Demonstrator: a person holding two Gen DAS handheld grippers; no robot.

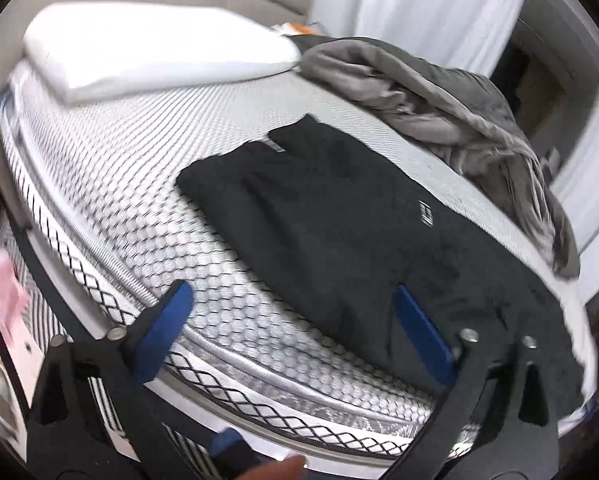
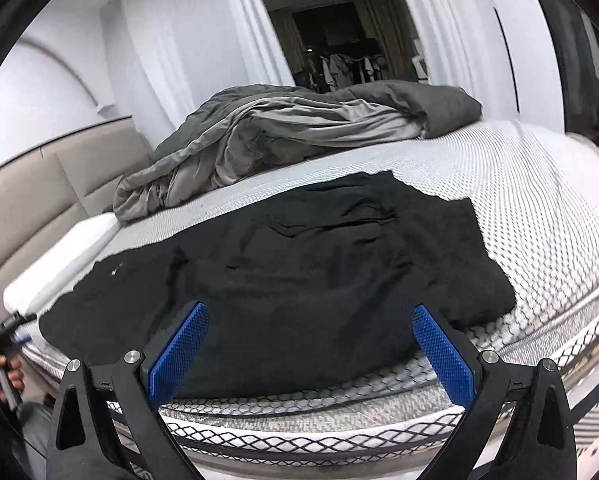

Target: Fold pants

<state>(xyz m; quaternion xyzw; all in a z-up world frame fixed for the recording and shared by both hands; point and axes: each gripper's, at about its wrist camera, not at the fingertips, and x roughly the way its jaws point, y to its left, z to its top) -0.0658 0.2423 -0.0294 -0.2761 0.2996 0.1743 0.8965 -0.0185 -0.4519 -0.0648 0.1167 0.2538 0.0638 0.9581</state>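
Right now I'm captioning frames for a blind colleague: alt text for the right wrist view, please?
Black pants lie spread on a bare white mattress, with the open right tongs hovering at their near edge. A rumpled grey duvet sits behind.

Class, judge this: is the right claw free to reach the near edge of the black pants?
Probably yes: the right claw is open, and nothing lies between it and the pants on the mattress.

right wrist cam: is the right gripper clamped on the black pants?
No: the right gripper is open, its blue pads apart over the black pants.
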